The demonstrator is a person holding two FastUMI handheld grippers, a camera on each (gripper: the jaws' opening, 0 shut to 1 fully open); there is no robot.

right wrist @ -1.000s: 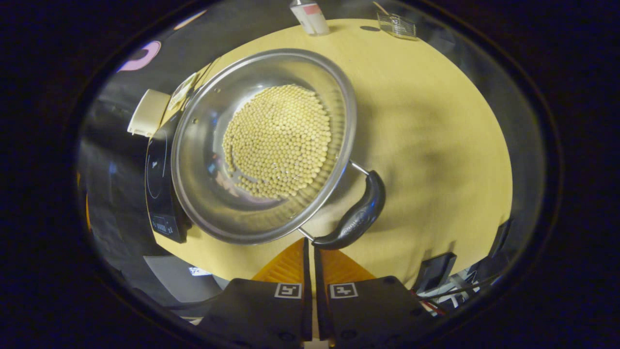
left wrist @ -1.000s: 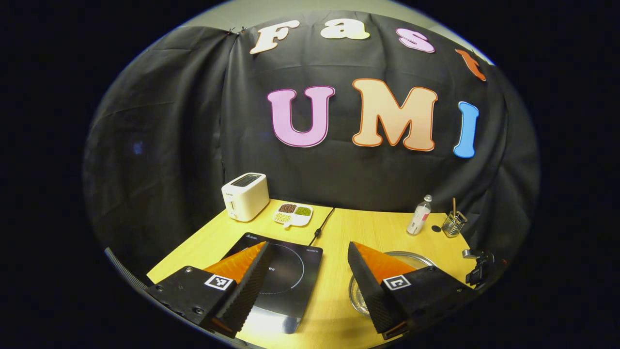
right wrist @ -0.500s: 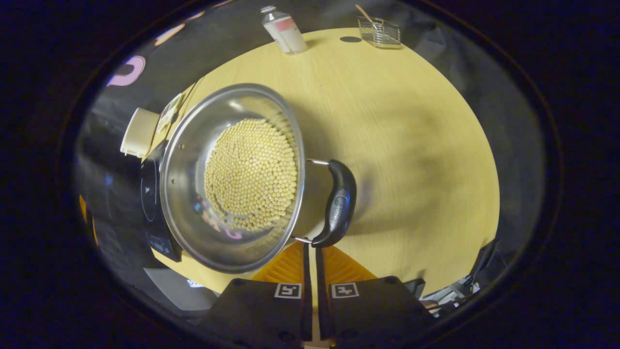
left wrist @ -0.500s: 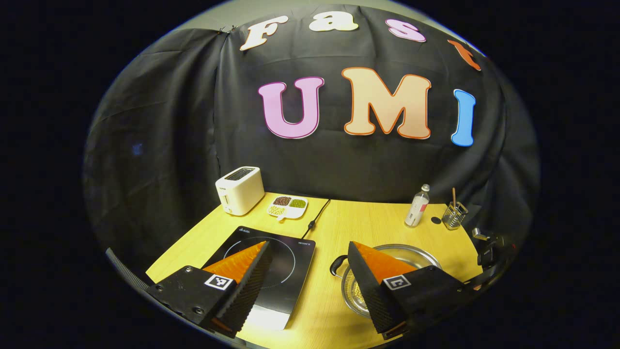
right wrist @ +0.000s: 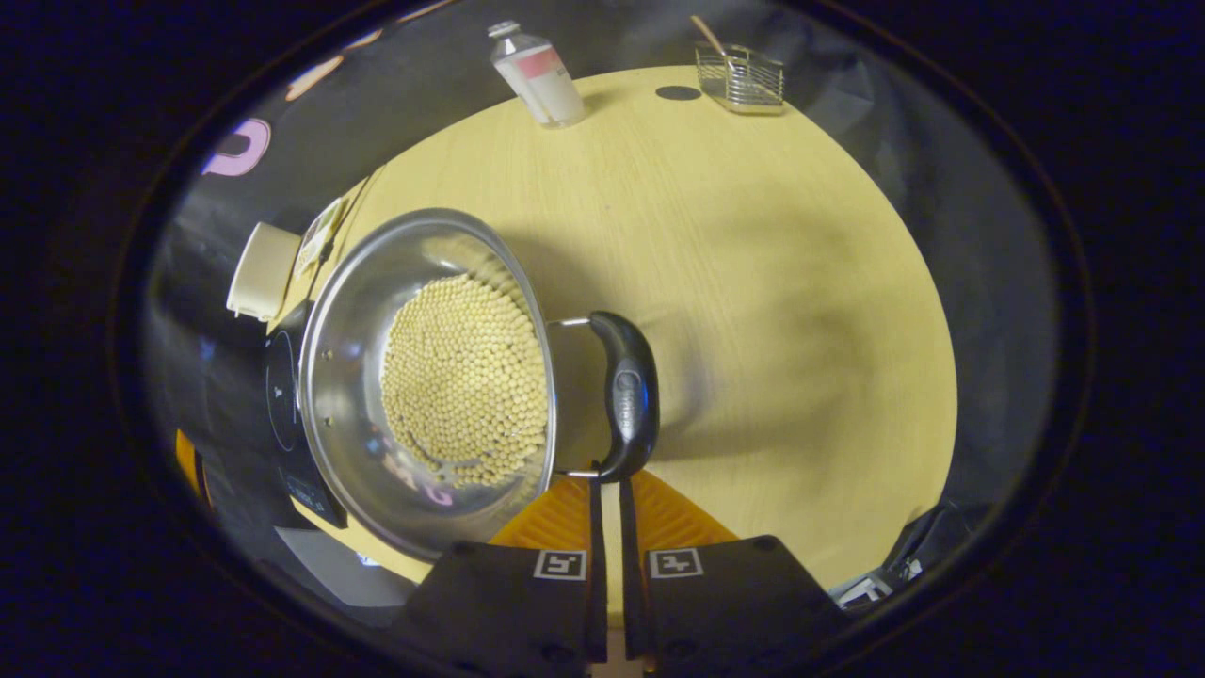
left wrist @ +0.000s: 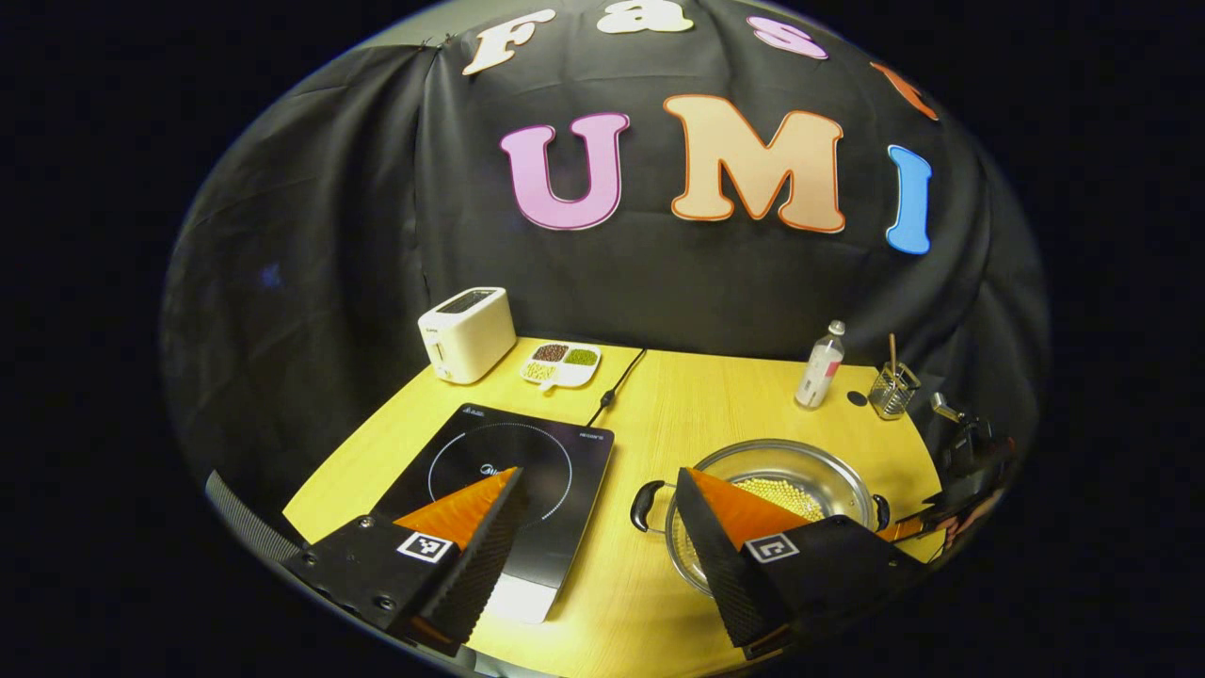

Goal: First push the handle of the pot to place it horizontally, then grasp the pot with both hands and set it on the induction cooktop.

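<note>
A steel pot of pale beans stands on the wooden table, right of the black induction cooktop. Its two black handles lie left and right in the left gripper view. My left gripper hovers open above the table, one finger over the cooktop, the other over the pot's near left rim. My right gripper is shut with nothing between its fingers. Its tips touch the near end of the pot's black handle. The cooktop lies beyond the pot in the right gripper view.
At the back stand a white toaster, a divided dish of beans, a bottle and a wire holder. A black cable runs from the cooktop toward the wall. Bare table spreads right of the pot.
The pot has turned under the right gripper's push, its handle swinging from slanted to sideways. The left gripper's view has shifted so more of the pot and both handles show.
</note>
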